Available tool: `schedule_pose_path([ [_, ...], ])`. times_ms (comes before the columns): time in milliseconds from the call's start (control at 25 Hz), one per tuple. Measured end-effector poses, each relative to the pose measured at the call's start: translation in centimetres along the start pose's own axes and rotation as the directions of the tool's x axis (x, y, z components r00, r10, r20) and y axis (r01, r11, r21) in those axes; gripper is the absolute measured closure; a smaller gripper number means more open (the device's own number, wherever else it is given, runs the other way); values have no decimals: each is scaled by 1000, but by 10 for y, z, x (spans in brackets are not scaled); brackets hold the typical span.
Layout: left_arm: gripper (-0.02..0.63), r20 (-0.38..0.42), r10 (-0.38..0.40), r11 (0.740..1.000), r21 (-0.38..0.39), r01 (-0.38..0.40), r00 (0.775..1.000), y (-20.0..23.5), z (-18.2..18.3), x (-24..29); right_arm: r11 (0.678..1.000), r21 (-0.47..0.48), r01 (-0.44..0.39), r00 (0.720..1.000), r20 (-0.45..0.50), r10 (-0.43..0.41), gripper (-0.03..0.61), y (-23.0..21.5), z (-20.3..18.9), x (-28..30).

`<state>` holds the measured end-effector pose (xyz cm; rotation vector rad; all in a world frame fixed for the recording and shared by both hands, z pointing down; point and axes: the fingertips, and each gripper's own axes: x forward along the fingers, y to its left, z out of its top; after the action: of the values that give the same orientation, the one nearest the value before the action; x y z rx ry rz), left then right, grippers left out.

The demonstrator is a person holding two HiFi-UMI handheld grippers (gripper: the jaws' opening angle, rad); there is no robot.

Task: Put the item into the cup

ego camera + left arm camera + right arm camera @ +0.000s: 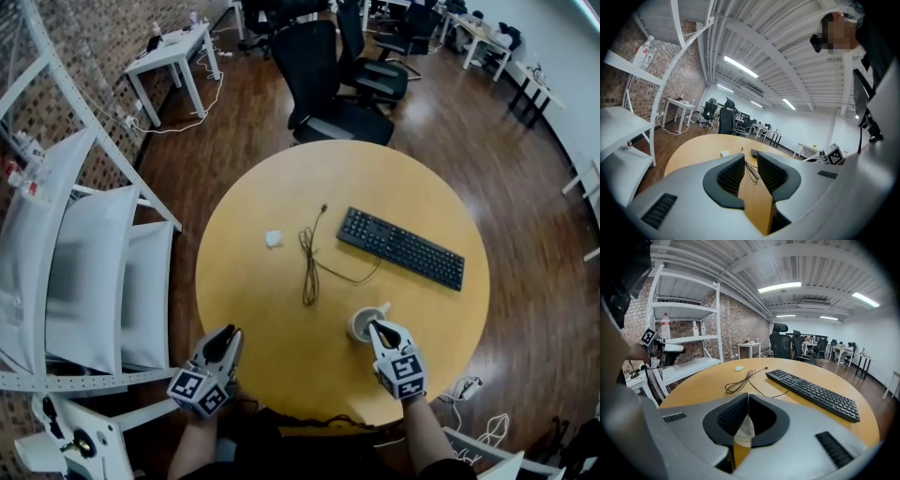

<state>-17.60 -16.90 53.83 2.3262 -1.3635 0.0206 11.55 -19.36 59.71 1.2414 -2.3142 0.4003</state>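
Note:
The item, a small crumpled white wad [273,238], lies on the round wooden table [253,309], left of centre; it also shows far off in the left gripper view [724,153] and the right gripper view [739,368]. A white cup [360,325] stands near the table's front edge. My right gripper [377,328] is right over the cup's rim, its jaws shut tip to tip [748,394]; a pale bit of the cup [744,432] shows below them. My left gripper [228,336] hovers at the front left edge, open [751,159] with nothing between its jaws.
A black keyboard [401,247] lies right of centre and a loose black cable [311,262] runs between it and the wad. White shelving [84,272] stands close on the left. Black office chairs [328,84] sit beyond the table.

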Motion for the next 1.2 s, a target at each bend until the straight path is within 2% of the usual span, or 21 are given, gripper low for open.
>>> schedule_pose_path([
  [240, 534, -34, -12, 999, -32, 11, 999, -9, -22, 3, 1000, 6, 2, 1000, -16, -2, 578, -6, -7, 3],
  [440, 534, -29, 19, 998, -54, -21, 999, -2, -27, -6, 1000, 8, 0, 1000, -25, 0, 546, -9, -12, 4],
  [720, 534, -16, 63, 995, -77, -64, 998, 13, -30, -20, 1000, 21, -18, 998, -57, 19, 543, -3, -15, 7],
  [800, 534, -10, 63, 995, -77, -64, 998, 13, -30, -21, 999, 23, -28, 998, -61, 29, 506, -2, -16, 8],
  [1200, 534, 8, 40, 998, -48, -40, 999, 12, -16, -19, 1000, 25, -7, 1000, -2, 7, 503, -5, -4, 5],
])
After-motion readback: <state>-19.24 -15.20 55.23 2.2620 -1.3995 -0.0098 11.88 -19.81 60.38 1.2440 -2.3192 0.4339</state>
